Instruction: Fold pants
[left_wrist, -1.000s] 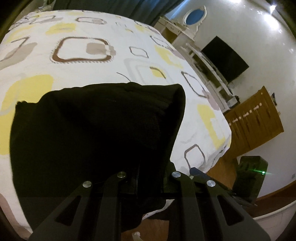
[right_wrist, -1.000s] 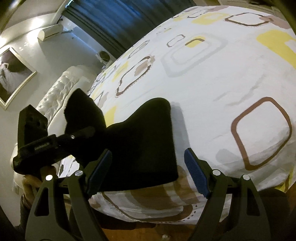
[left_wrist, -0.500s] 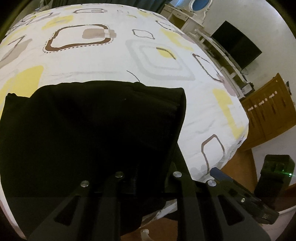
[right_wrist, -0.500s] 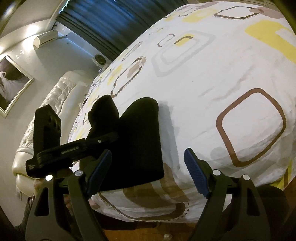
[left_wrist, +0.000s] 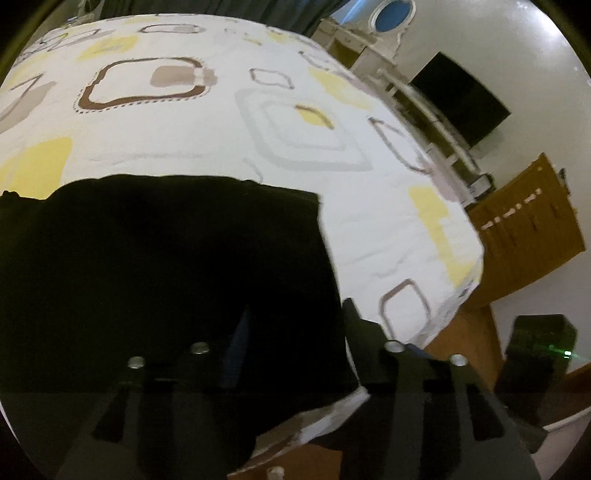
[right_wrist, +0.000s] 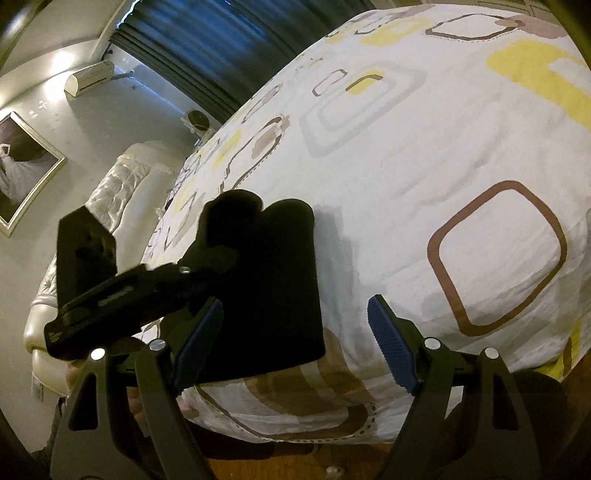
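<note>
You had the white bedspread patterned with brown, grey and yellow rounded squares spread wide before you. To your right hung a black flat television on the pale wall, above white shelving, and a blue oval mirror in a white frame stood farther back. A brown wooden cabinet sat below. A dark box with a green light, perhaps some device, stood on the floor. On your left were dark blue curtains, a white air conditioner, a framed picture and a white tufted headboard.
</note>
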